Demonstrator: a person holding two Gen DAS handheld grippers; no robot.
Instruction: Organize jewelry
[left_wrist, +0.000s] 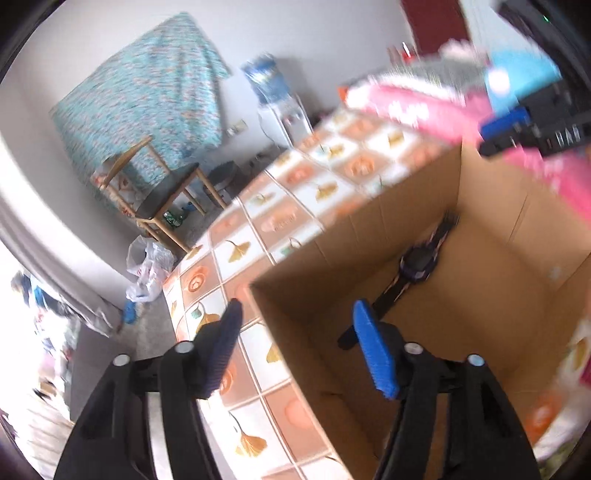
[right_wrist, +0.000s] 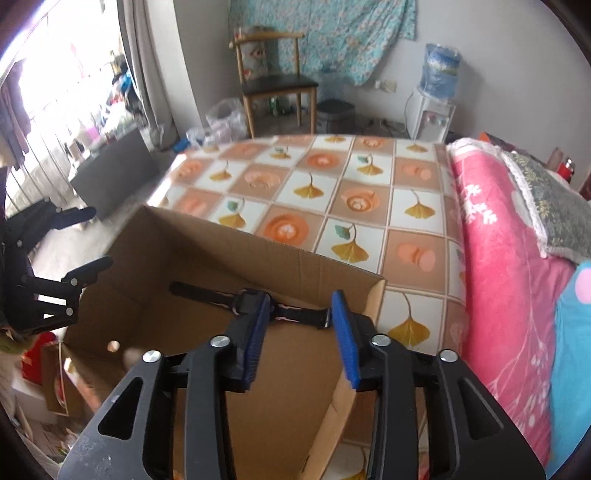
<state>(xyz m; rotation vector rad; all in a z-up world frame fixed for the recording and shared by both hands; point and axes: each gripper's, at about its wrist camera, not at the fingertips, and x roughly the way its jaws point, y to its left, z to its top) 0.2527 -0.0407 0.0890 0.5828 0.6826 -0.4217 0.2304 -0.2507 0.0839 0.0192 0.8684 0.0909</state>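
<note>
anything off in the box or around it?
Nothing damaged or spilled. The watch lies inside the cardboard box, strap stretched out along the far wall, apart from both grippers. Left gripper and right gripper are open and empty. The left wrist view is motion-blurred.

A wooden chair (right_wrist: 277, 83) stands before a hanging teal floral cloth (right_wrist: 332, 33), near a water dispenser (right_wrist: 436, 99), while a pink blanket (right_wrist: 506, 266) lies beside the ginkgo-patterned bedsheet (right_wrist: 314, 192).
</note>
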